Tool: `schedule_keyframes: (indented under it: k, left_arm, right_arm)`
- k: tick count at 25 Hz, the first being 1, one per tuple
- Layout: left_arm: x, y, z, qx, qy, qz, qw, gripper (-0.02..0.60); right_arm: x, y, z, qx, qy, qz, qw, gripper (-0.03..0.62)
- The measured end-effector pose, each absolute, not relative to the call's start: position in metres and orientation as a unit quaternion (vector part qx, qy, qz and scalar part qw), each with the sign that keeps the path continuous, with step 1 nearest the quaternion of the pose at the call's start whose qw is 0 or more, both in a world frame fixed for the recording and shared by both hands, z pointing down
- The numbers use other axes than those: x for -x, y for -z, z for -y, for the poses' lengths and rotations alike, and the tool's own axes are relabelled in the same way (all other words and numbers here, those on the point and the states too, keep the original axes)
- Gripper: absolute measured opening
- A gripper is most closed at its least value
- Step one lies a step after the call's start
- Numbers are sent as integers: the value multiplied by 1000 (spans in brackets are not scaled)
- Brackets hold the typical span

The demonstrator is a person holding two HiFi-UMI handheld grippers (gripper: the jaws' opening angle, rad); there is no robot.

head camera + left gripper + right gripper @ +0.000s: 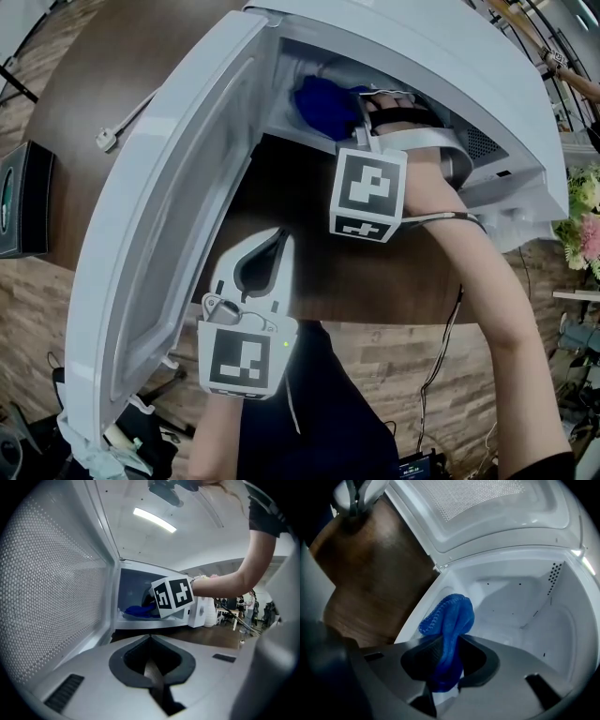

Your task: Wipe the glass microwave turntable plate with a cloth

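Nearest to me, my left gripper (150, 638) is clenched, tips pressed together with nothing between them. It is held above the near edge of the brown table (309, 225), outside the microwave (450, 56) and just beside its open door (178, 216). The door is swung out to my left, with its dotted inner panel facing the gripper.

Further on, my right arm reaches across the table and my right gripper (446, 644) sits inside the oven cavity (520, 606). Its jaws are clamped on the blue cloth (451, 613), which bunches up past the tips at the front left of the cavity, close to the door hinge. The glass plate cannot be told apart from the white cavity floor.
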State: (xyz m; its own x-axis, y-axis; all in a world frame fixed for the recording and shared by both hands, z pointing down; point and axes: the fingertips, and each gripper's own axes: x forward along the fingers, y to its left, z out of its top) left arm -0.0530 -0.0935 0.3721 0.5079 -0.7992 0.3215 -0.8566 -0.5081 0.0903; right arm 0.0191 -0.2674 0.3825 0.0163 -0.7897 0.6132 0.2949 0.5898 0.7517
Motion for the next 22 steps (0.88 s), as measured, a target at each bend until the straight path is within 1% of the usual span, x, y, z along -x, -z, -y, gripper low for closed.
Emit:
schedule_keyframes:
  k: [9,17,22]
  left_arm:
    - [52,-372,95,-861,-118,481,120,8]
    - [51,-371,96,-862,-118,479,118,8]
    - [51,-371,95,-861,-116,480,120,7]
  right_arm:
    - [-44,-386,273,-205,414,528,713,84]
    - [-78,-390,281,-165,423,431,780,83]
    - [-108,-394,284,-156,390,401,814,83]
